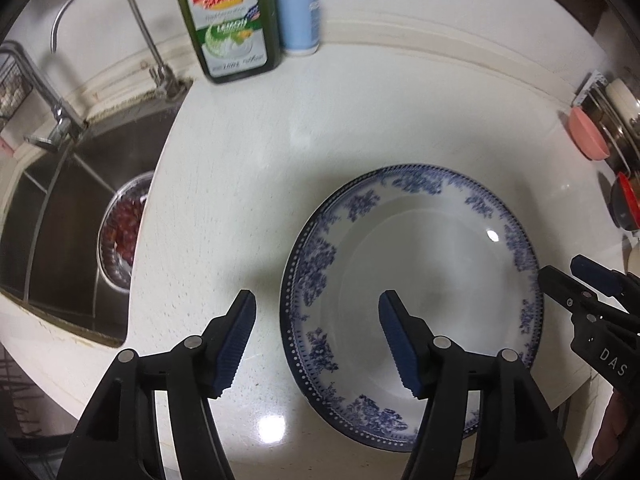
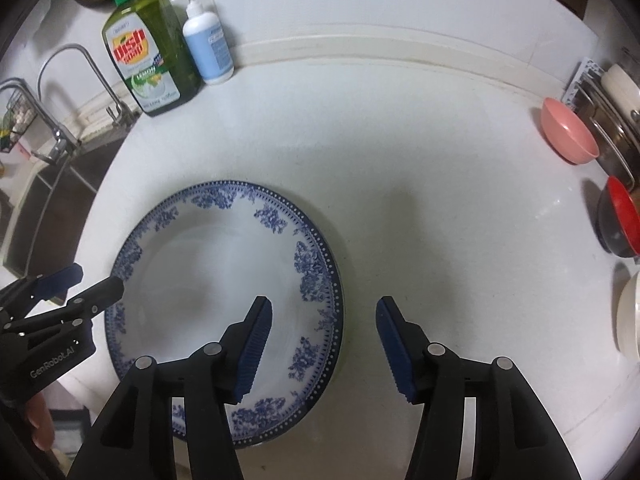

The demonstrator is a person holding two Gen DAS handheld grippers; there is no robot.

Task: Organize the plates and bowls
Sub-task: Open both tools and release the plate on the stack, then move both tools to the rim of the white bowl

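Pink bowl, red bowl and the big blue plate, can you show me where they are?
Pink bowl point(image 2: 570, 132): right wrist view, inside of the bowl.
Red bowl point(image 2: 622, 210): right wrist view, red inside.
Plate point(image 2: 224, 264): right wrist view, white middle.

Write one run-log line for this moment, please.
phase: approach | left gripper: open, straddling plate left rim | right gripper: open, straddling right rim | plate: flat on counter, not gripped

Soap bottles and sink at the counter's back edge

A green dish soap bottle point(image 2: 150, 54) stands upper left beside a white pump bottle point(image 2: 208, 46); left of them, a curved faucet point(image 1: 120, 28) over the sink point(image 1: 60, 208), which holds a metal strainer of red bits point(image 1: 122, 232).
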